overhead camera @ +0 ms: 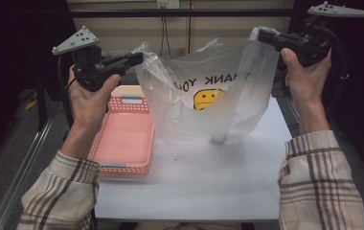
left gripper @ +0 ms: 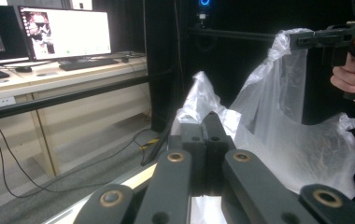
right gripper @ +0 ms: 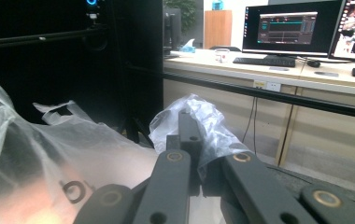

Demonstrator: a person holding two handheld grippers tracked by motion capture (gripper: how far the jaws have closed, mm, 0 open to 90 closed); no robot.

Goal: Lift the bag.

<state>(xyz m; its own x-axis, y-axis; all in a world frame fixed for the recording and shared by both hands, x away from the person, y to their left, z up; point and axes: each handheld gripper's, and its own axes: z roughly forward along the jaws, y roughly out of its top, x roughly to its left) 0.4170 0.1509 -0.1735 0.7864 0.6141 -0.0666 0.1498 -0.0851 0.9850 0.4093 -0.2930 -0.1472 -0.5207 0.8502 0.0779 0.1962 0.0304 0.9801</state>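
A: Holding the plastic bag [overhead camera: 209,100] up over the white table [overhead camera: 194,191] by its two handles; left gripper [overhead camera: 139,58] clamped tight on the left handle [overhead camera: 146,50], right gripper [overhead camera: 261,34] clamped tight on the right handle [overhead camera: 255,33]; bottom of the bag just touching or barely above the tabletop, hard to tell which.

B: Best kept level, then; both handles at one height, so the mouth spreads evenly; pulling apart gently, not yanking, since thin film tears at the pinch.

A: Agreed; in the left gripper view, crumpled film bunched around the closed jaws [left gripper: 208,140]; same in the right gripper view [right gripper: 189,135]; firm pinch on both, no slack to slip out.

B: Something small at the bottom of the bag [overhead camera: 218,139]; too blurred to name; worth lifting straight so it stays centred.

A: Around it, from large to small: dark frame rail [overhead camera: 180,12] behind, close enough to snag a raised handle; pink basket [overhead camera: 125,139] on the table just left of the bag, under the left hand [overhead camera: 89,103]; best not swung into; cables [overhead camera: 164,36] hanging at the back wall, well apart.

B: Smiley print [overhead camera: 206,98] reading mirrored, so printed side turned away; no bearing on the grip.
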